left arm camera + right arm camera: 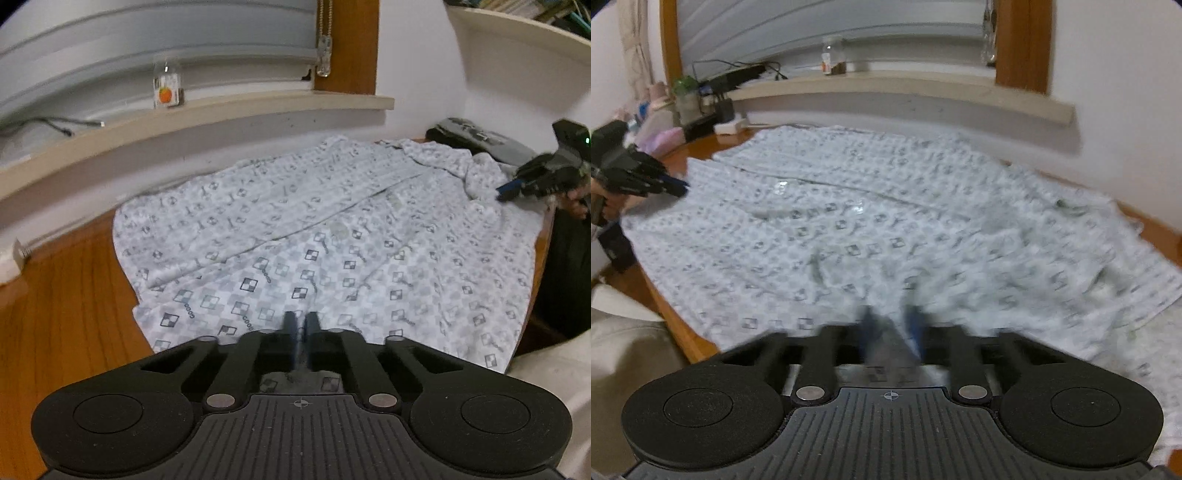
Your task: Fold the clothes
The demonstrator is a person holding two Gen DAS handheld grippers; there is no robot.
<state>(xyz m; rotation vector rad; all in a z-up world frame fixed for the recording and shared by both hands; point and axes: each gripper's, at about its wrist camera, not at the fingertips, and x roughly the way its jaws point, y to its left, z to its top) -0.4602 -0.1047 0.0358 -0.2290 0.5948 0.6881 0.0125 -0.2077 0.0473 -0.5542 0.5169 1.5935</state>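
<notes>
The shirt (332, 236) lies spread nearly flat on the worktop (66, 306), no fold visible. Left claw (300, 325) nearly pressed together; right claw (892, 328) slightly spread, blurred.

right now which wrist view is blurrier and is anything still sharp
Right wrist view: heavy motion blur smears the patterned shirt and the right tongs. Left wrist view: shirt print and left tongs are crisp; the windowsill bottle is soft.
</notes>
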